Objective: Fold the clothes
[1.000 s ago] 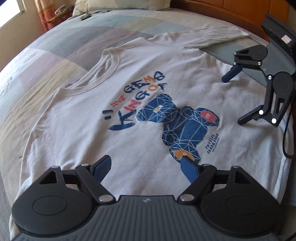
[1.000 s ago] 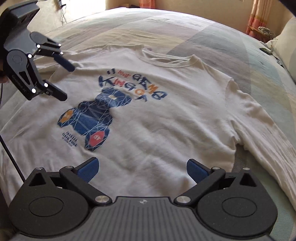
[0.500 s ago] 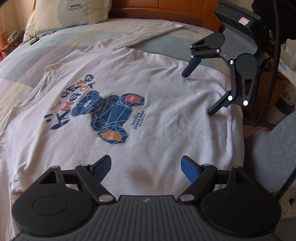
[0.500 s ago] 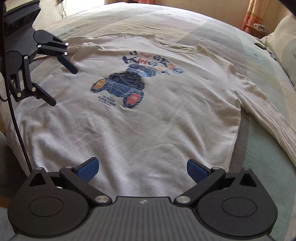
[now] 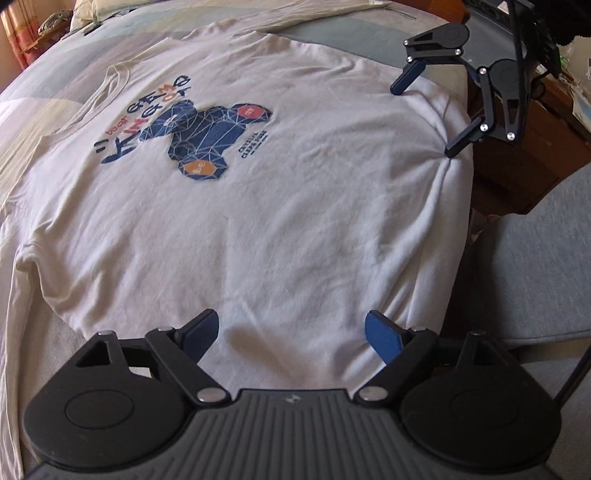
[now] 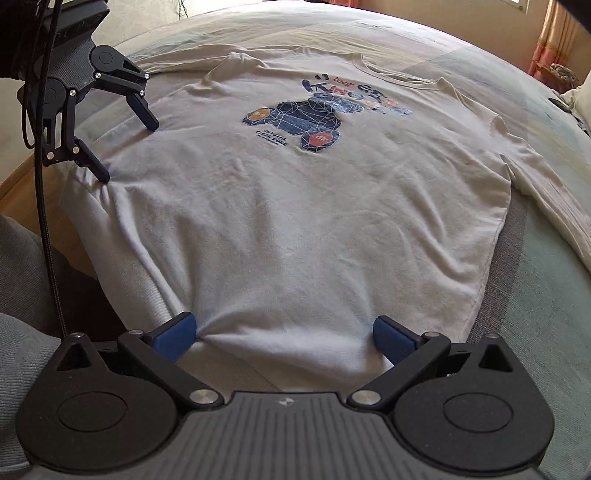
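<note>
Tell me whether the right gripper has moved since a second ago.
Yes. In the left wrist view the right gripper, jaws open, has gone from beside the bear print to the hem corner of the white long-sleeved shirt, fingertips now on the fabric.

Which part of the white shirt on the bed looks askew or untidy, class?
The white shirt lies mostly flat, but its hem hangs over the bed edge, puckered around the open left tongs and right tongs.

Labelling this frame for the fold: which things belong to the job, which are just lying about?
Job:
- shirt, spread flat on the bed
- left gripper, open, at the hem
- right gripper, open, at the hem

Lying about:
- pillow
- curtain
</note>
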`<action>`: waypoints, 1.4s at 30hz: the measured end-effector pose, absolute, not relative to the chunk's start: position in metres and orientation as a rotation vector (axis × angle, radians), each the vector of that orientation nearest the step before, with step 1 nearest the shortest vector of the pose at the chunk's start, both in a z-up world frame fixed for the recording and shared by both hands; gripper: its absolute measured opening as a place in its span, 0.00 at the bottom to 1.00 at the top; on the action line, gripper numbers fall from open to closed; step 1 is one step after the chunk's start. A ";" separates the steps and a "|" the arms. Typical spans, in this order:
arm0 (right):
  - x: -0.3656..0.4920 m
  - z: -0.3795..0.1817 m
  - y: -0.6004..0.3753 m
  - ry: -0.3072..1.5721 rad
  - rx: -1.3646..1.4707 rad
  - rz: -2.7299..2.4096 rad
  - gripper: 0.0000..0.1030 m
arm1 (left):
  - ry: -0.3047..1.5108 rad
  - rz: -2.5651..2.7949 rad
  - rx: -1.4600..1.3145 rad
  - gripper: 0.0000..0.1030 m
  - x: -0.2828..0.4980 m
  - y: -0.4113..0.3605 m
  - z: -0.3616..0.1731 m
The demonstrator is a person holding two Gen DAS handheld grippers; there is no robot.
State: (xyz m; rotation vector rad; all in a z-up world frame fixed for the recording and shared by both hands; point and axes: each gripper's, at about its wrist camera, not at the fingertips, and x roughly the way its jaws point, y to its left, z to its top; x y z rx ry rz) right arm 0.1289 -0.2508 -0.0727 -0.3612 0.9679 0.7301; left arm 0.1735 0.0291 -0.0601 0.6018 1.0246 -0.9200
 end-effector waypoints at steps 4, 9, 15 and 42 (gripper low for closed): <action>0.129 -0.074 -0.252 0.953 -0.378 0.763 1.00 | 1.002 -0.901 0.573 0.84 0.163 0.011 -0.065; 0.130 -0.073 -0.253 0.975 -0.429 0.809 1.00 | 1.071 -0.829 0.517 0.94 0.149 0.031 -0.073; 0.137 -0.067 -0.251 1.024 -0.530 0.855 1.00 | 1.127 -0.841 0.591 0.91 0.143 0.043 -0.060; 0.194 -0.078 -0.222 0.923 -0.344 0.677 1.00 | 1.012 -0.344 0.081 0.94 0.287 0.055 -0.047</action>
